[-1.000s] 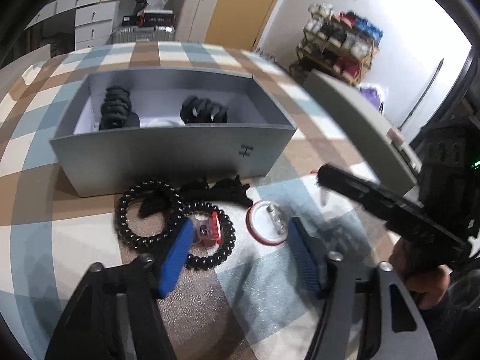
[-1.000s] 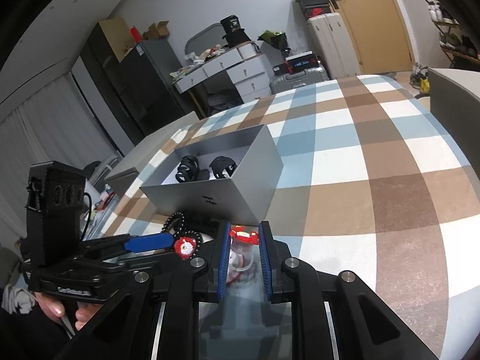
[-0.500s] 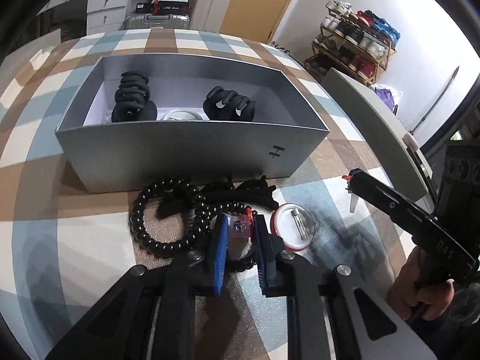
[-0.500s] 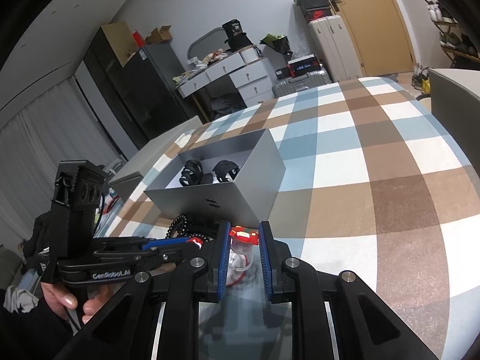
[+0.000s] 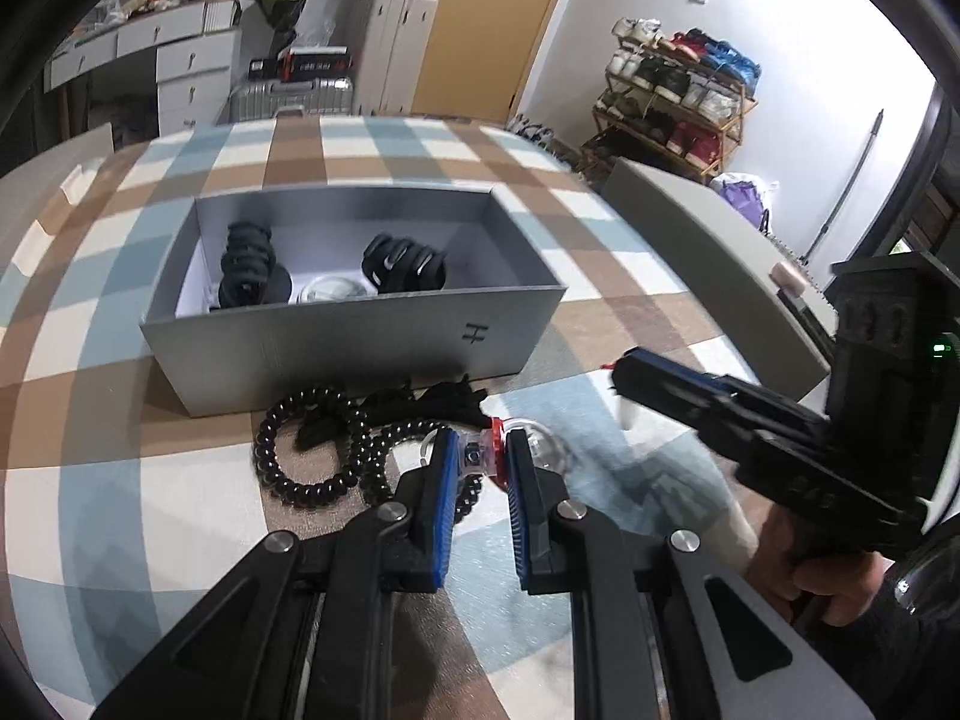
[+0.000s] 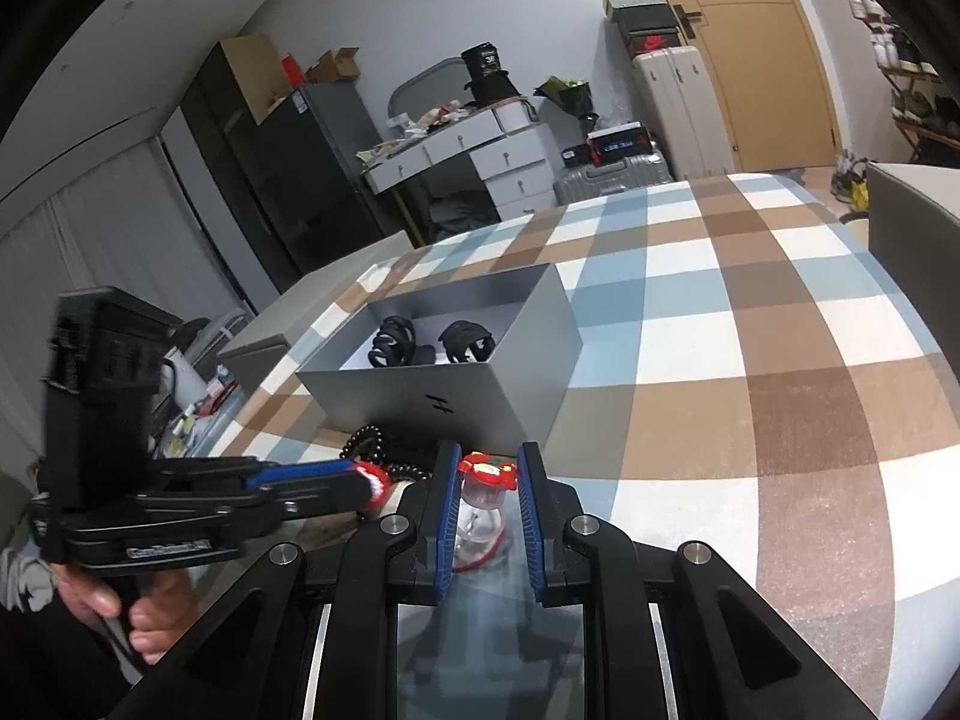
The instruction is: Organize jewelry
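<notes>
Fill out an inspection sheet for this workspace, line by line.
Surface: checked tablecloth.
Job's things: open grey box holding two black hair claws; black bead bracelets in front of it.
Clutter: nothing seen.
Grippers: left gripper shut on a red-rimmed ornament; right gripper shut on a red-topped clear jar.
Cables: nothing seen.
Surroundings: shoe rack, suitcases, white drawers.

The tablecloth (image 5: 198, 516) looks like matt woven cloth in a check. The grey box (image 5: 336, 348) has a smooth, faintly metallic card finish. The bead bracelet (image 5: 300, 456) is glossy black (plastic or stone, hard to tell). The left gripper (image 5: 478, 461) is matt black plastic with ribbed blue pads (image 5: 447, 516) and bright metal screws.
</notes>
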`<state>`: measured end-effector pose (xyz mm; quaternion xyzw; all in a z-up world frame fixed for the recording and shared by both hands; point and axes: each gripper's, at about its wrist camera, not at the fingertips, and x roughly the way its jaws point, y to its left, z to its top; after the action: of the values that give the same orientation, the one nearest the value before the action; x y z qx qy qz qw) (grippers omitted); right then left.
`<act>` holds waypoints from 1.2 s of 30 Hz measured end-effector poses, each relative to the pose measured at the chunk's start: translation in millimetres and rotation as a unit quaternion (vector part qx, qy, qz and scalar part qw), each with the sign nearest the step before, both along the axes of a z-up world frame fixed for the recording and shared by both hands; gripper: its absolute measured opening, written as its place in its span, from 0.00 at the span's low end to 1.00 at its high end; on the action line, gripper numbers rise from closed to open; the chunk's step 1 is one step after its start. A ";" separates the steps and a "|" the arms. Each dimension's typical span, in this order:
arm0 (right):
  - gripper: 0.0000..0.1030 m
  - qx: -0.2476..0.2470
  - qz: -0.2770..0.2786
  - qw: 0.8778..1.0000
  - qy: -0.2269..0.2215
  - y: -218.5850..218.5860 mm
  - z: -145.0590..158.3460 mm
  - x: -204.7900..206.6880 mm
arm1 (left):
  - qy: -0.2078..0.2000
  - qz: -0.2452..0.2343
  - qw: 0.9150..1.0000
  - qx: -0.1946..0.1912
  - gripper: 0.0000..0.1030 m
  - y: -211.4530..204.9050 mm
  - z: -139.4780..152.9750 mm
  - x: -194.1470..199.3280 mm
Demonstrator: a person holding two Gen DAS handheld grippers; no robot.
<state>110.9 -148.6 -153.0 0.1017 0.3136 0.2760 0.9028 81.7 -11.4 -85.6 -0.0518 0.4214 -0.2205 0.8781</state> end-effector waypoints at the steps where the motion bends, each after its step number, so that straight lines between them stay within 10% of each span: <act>1: 0.18 0.000 -0.001 1.000 0.000 -0.4 0.2 -0.2 | -0.003 0.000 1.000 -0.002 0.10 0.9 2.0 -0.7; 36: 0.17 -0.026 0.062 0.994 -0.084 79.0 83.9 24.3 | -0.095 0.045 0.994 -0.033 0.10 49.8 44.1 37.2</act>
<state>135.2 -69.6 -69.0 0.0345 0.2494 0.3307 0.9095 118.9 38.4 -41.5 -0.0784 0.3261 -0.1986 0.9209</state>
